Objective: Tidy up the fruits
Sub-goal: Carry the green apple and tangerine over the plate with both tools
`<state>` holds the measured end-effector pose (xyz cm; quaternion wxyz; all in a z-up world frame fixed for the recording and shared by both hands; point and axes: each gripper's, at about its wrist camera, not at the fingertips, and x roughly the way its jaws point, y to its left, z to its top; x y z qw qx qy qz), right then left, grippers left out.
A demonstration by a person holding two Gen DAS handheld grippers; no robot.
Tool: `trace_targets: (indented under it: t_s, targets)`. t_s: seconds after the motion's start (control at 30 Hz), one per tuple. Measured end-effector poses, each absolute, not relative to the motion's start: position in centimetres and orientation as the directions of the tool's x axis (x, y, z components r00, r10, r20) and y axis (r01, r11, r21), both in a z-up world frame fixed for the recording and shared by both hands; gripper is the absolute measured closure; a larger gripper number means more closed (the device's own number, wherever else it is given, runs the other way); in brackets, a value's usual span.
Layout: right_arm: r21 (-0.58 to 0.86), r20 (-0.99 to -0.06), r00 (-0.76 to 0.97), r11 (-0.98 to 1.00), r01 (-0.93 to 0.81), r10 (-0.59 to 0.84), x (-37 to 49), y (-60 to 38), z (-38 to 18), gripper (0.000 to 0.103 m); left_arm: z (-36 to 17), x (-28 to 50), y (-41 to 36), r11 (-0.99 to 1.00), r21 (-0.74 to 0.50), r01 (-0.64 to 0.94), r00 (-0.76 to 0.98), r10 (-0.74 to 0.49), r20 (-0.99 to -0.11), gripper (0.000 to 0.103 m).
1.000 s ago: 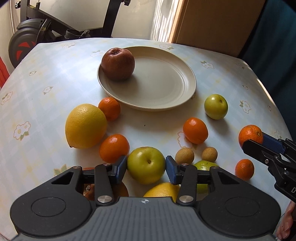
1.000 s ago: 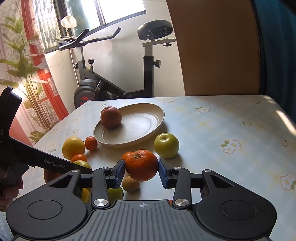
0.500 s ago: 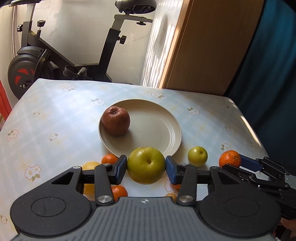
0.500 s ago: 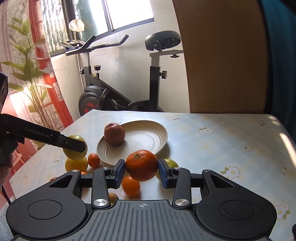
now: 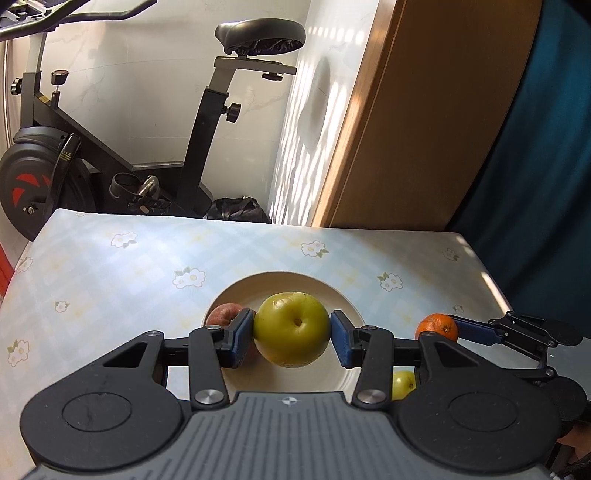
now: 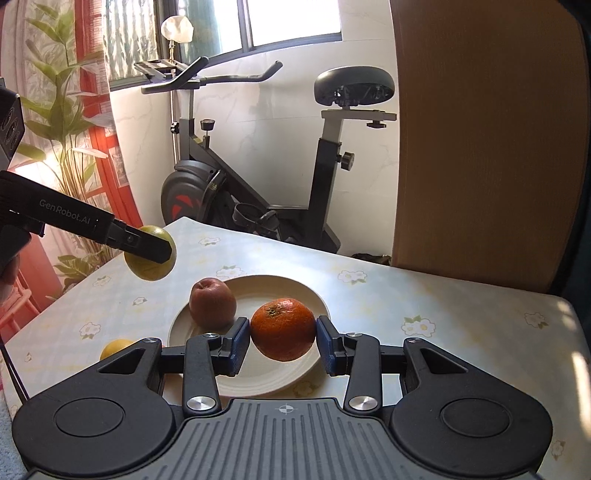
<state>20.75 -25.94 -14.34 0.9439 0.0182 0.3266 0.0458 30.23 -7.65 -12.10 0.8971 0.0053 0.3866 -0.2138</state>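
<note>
Black claw (image 5: 291, 334), blue pads, silver screws

Strong daylight is admitted through the window (image 6: 291, 22) at upper left of the right wrist view, where the panes are blown out. Striped patches of sun are cast on the wall (image 5: 306, 122) and a bright streak on the table (image 5: 110, 273). Straight edges are bent by fisheye distortion. Focus is sharp; corners are darkened.
</note>
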Motion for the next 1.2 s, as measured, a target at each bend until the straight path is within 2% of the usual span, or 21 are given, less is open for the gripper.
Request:
trace_targets:
  t_s: [0.57, 1.2]
  targets:
    - [0.056, -0.736, 0.662, 0.987, -0.150, 0.143, 31.5, -25.8, -20.8, 0.067, -19.4, 42.3, -9.5, 0.907, -0.195, 0.372, 0.468, -0.365, -0.805, 0.055]
    - [-0.010, -0.783, 0.607, 0.973, -0.231, 0.136, 37.1, -24.7, -24.1, 0.067, -22.0, 44.1, -9.6, 0.913, -0.197, 0.358, 0.434, -0.350, -0.830, 0.055]
